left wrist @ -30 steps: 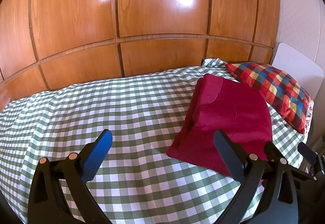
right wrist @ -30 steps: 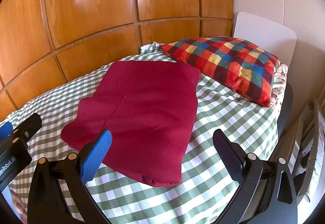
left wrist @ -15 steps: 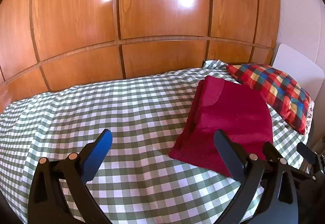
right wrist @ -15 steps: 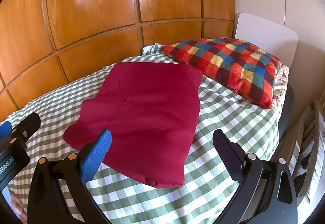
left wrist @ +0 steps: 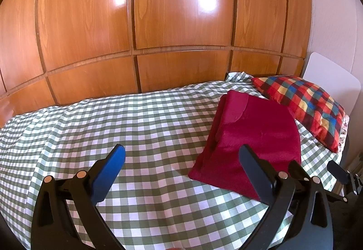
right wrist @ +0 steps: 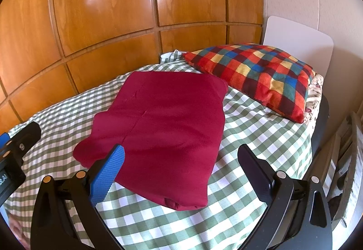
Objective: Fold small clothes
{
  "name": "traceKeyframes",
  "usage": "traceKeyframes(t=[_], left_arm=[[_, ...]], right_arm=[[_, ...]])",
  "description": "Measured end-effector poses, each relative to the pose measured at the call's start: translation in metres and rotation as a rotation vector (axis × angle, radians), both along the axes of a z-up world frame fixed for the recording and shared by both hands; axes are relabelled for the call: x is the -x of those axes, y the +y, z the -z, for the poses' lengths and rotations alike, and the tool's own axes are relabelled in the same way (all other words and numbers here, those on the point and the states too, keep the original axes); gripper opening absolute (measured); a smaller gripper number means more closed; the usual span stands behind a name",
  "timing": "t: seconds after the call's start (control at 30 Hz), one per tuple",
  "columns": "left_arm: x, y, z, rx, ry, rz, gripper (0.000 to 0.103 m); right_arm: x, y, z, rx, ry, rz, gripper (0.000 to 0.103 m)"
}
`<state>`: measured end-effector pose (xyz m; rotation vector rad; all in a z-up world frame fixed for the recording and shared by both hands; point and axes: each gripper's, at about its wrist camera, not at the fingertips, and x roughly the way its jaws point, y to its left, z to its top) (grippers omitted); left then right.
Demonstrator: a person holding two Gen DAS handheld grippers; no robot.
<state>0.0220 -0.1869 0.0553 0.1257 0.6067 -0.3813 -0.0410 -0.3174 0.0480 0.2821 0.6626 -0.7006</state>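
A dark red garment [left wrist: 251, 136] lies folded flat on the green checked bedspread [left wrist: 136, 127], towards the right end of the bed. It also shows in the right wrist view [right wrist: 165, 127], spread as a rough rectangle. My left gripper [left wrist: 181, 159] is open and empty, held above the bedspread to the left of the garment. My right gripper [right wrist: 181, 159] is open and empty, held above the garment's near edge. The left gripper's body [right wrist: 15, 157] shows at the left edge of the right wrist view.
A checked multicoloured pillow [right wrist: 261, 77] lies at the head of the bed, just right of the garment, against a white headboard [right wrist: 299, 43]. Glossy wooden wall panels [left wrist: 158, 23] run behind the bed. The bed's right edge [right wrist: 320, 127] drops off beside furniture.
Both grippers have drawn back and up a little from the garment. The garment lies as before. Both stay open.
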Motion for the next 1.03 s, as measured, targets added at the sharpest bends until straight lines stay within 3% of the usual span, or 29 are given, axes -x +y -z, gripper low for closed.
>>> traceKeyframes(t=[0.7,0.9,1.03], left_arm=[[0.003,-0.004,0.002,-0.032,-0.02,0.005,0.099],[-0.006,0.003,0.013,-0.02,0.046,-0.022,0.1],[-0.012,0.015,0.027,-0.018,0.082,-0.054,0.1]], right_arm=[[-0.001,0.001,-0.001,0.006,0.005,-0.012,0.099],[0.002,-0.01,-0.005,0.008,-0.007,0.001,0.099],[0.01,-0.051,-0.01,0.015,-0.018,0.109,0.099]])
